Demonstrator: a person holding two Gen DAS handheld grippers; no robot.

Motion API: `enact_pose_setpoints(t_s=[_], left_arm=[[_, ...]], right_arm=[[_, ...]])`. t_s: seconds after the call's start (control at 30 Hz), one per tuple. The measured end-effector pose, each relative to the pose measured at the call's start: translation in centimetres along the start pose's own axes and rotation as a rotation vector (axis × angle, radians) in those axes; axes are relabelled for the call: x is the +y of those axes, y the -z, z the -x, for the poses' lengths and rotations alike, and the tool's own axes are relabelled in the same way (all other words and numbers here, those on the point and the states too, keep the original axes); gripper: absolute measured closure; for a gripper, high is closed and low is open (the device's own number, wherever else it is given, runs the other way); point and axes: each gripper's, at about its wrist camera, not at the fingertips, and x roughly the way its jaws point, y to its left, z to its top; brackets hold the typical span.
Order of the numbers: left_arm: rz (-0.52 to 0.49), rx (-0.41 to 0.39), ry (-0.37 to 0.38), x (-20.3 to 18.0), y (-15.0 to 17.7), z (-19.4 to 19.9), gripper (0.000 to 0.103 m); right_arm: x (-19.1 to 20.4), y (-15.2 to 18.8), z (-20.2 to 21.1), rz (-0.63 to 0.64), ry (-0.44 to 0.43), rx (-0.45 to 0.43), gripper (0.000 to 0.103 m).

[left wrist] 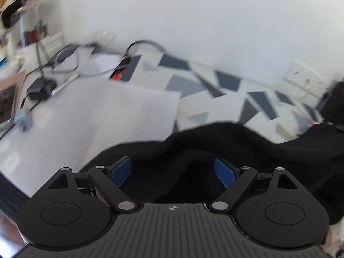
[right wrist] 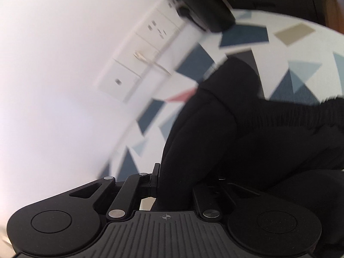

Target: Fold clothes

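Left wrist view: a patterned sheet (left wrist: 225, 90) and white sheet (left wrist: 96, 111) lay ahead, blurred, below a white wall (left wrist: 215, 17). The left gripper (left wrist: 173, 173) gaped open over the black garment (left wrist: 247, 148).

Right wrist view: the right gripper (right wrist: 172, 182) pinched the garment's fold, its far finger hidden.

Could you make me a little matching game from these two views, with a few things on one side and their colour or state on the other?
Things:
1. left gripper
2. right gripper
3. black garment
4. bed cover

States:
A. white, with blue and grey triangles
B. open, blue pads apart above dark cloth
C. dark, crumpled, lying on the patterned cover
D. shut on a fold of fabric

Pairs: 1-B, 2-D, 3-C, 4-A
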Motion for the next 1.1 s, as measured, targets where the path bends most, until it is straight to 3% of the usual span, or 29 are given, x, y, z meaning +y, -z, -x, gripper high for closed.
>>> enact_pose_setpoints(t_s=[0.17,0.27,0.37,0.47,0.67,0.7,0.73,0.8,0.87,0.93,1.0,1.1], left_arm=[[-0.059,-0.12,-0.005,1.0,-0.4,2.0,0.007],[-0.168,-0.052,0.009,0.8,0.0,0.7,0.007],[-0.363,-0.009,0.035,-0.1,1.4,-0.3,0.007],[-0.464,0.036,0.019,-0.5,2.4,-2.0,0.007],[-0.478,0.082,0.057,-1.1,2.8,-5.2,0.009],[-0.493,0.092,0.076,-1.5,2.8,-5.5,0.02],[-0.511,0.098,0.08,-2.0,2.7,-5.5,0.048],[-0.55,0.106,0.08,-3.0,2.4,-5.6,0.093],[-0.513,0.056,0.117,-3.6,1.6,-4.4,0.095],[-0.427,0.032,0.213,-3.8,0.4,-3.1,0.096],[-0.382,0.042,0.292,-4.4,0.0,-2.6,0.096],[-0.367,0.102,0.332,-6.0,0.6,-3.7,0.096]], right_arm=[[0.2,-0.3,5.6,0.033,-0.029,-0.112,0.097],[-0.6,0.1,8.1,0.018,-0.017,-0.152,0.097],[-1.6,0.7,10.5,0.005,-0.006,-0.195,0.097],[-2.7,1.3,12.5,0.0,0.013,-0.229,0.097],[-6.0,2.6,14.8,-0.075,0.099,-0.253,0.097],[-6.2,2.9,15.1,-0.084,0.109,-0.263,0.097],[-6.4,3.3,15.4,-0.09,0.12,-0.278,0.097],[-7.0,3.8,15.5,-0.077,0.169,-0.264,0.097],[-7.6,4.2,15.4,-0.057,0.227,-0.238,0.097],[-8.2,4.5,15.4,-0.038,0.285,-0.211,0.097],[-8.9,4.9,15.3,-0.018,0.342,-0.185,0.098],[-9.8,5.5,15.2,0.012,0.428,-0.145,0.097]])
